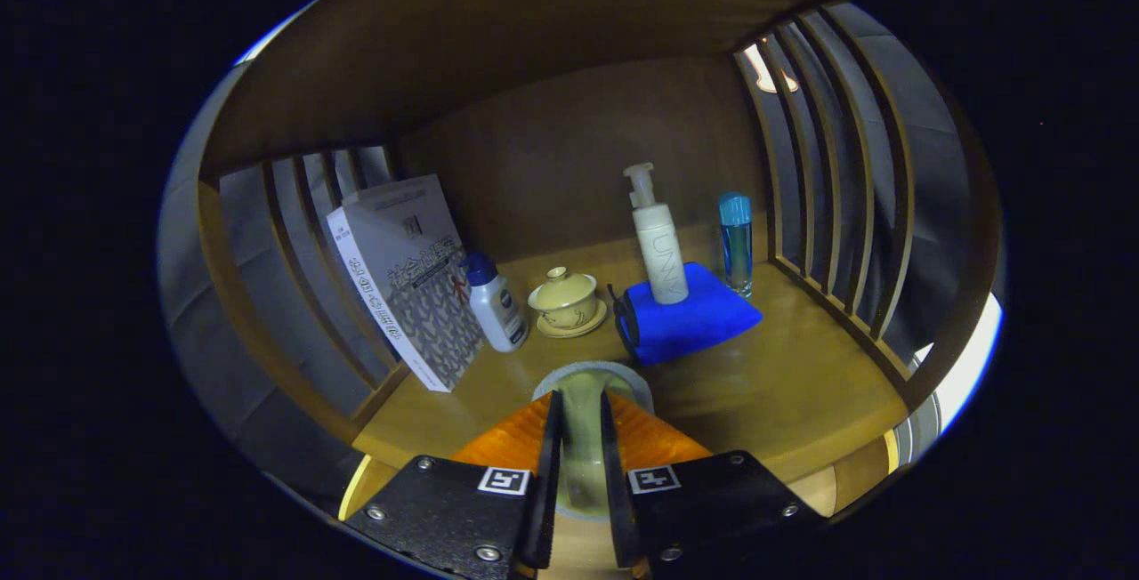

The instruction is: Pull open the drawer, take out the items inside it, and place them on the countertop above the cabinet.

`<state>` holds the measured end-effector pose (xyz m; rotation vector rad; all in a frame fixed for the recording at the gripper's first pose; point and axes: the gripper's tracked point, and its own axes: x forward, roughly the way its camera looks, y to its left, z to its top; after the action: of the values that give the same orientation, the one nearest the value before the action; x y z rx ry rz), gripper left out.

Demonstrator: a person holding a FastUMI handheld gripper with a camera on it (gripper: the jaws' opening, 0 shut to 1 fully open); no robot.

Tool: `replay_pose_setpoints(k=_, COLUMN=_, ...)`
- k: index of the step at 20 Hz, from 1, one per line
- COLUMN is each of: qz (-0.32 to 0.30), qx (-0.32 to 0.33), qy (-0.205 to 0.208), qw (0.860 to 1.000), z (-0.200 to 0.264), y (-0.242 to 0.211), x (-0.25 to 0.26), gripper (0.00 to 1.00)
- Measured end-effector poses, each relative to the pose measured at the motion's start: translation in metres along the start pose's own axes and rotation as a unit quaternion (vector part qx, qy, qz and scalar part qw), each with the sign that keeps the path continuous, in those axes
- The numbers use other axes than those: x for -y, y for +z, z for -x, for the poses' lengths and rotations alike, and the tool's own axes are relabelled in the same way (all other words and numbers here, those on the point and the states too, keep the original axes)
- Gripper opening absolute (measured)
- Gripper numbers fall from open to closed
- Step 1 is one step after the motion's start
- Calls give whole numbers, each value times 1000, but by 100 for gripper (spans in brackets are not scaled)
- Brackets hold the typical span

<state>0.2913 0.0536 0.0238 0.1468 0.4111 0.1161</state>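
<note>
shelf: a wooden countertop (pixel 783 384) with slatted sides and a solid back; the far half holds other goods, the near middle and near right lie bare.
book: a white book (pixel 405 282) leans on the left slats, far left of the fingers.
cloth: a folded blue cloth (pixel 690 318) lies right of centre, beyond the fingers, with a white pump bottle (pixel 658 251) standing on it.
small goods: a blue-capped white bottle (pixel 494 302) and a lidded cup (pixel 567 300) stand between book and cloth; a blue tube (pixel 736 242) stands far right.
tape roll: a roll of tape (pixel 587 384), edge-on, pokes up between the fingers just above the near shelf; this looks like the drawer item.
gripper: the gripper (pixel 583 447) is nearly closed, both fingers pressing the roll's sides.
step: judged to be setting the roll down on the shelf.
how: lower it onto the bare near patch, short of the cup and cloth; let the roll touch wood before opening, since on edge it may roll off.
</note>
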Motion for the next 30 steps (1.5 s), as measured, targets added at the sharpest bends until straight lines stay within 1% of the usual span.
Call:
replay_pose_setpoints(k=5, qz=23, qx=33, qy=-28, qw=999, z=-21, y=7, x=9, gripper=28)
replay_pose_setpoints(k=7, qz=28, qx=41, qy=-33, qw=998, z=-23, y=9, x=10, gripper=32)
replay_pose_setpoints(k=8, qz=32, qx=44, qy=-36, qw=998, z=-18, y=10, x=9, gripper=43)
replay_pose_setpoints(k=12, qz=60, qx=93, qy=-56, qw=992, z=-1, y=23, x=10, gripper=92)
replay_pose_setpoints(k=13, qz=67, qx=105, qy=-56, qw=991, z=8, y=26, x=8, gripper=95)
replay_pose_setpoints(k=16, qz=73, qx=128, qy=-56, qw=987, z=35, y=22, x=4, gripper=95)
replay_pose_setpoints(k=18, qz=68, qx=139, qy=-45, qw=987, z=53, y=15, x=-3, gripper=94)
replay_pose_setpoints(k=19, qz=71, qx=141, qy=-39, qw=987, z=62, y=12, x=-5, gripper=94)
replay_pose_setpoints(k=22, qz=89, qx=157, qy=-40, qw=983, z=88, y=1, x=-4, gripper=94)
replay_pose_setpoints(k=26, qz=112, qx=188, qy=-37, qw=975, z=128, y=-12, x=-9, gripper=94)
replay_pose_setpoints(k=30, qz=115, qx=199, qy=-26, qw=973, z=161, y=-33, x=-18, gripper=94)
